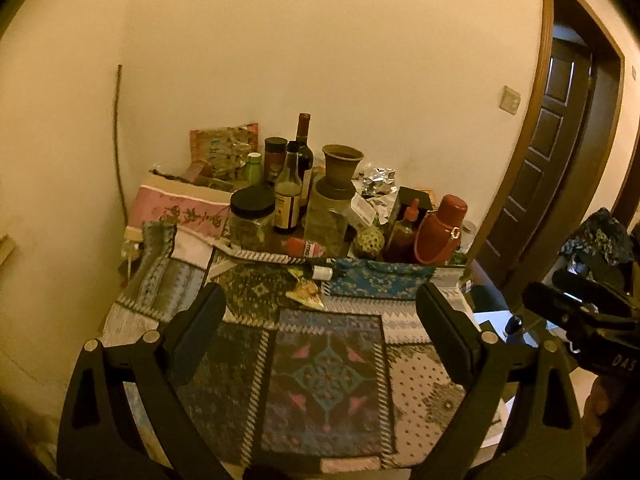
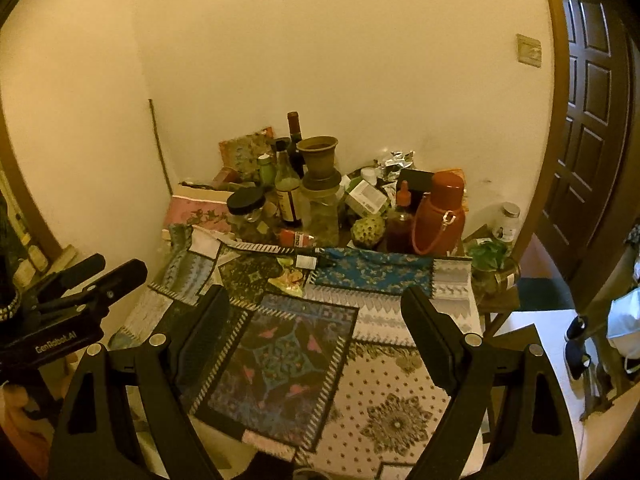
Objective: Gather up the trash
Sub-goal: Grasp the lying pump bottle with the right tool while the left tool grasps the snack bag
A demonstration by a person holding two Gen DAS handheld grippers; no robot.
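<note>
A crumpled yellowish wrapper (image 1: 306, 293) (image 2: 290, 278) lies on the patterned cloths in the middle of the table (image 1: 420, 384) (image 2: 384, 400). Just behind it are a small white-labelled tube (image 1: 322, 272) (image 2: 306, 261) and a red tube (image 1: 304, 247) (image 2: 295, 238). Crumpled silver foil (image 1: 378, 182) (image 2: 394, 160) sits at the back by the wall. My left gripper (image 1: 320, 312) (image 2: 120, 266) is open and empty, short of the wrapper. My right gripper (image 2: 316, 312) (image 1: 546, 286) is also open with nothing between its fingers, beside the left one.
Bottles, jars and a clay pot (image 1: 342, 164) (image 2: 318, 156) crowd the table's back. A red flask (image 1: 440, 228) (image 2: 440, 216) stands at the back right, with a potted plant (image 2: 490, 256) beyond the edge. A dark door (image 1: 560, 140) (image 2: 592, 100) is on the right, with shoes (image 2: 576, 344) on the floor.
</note>
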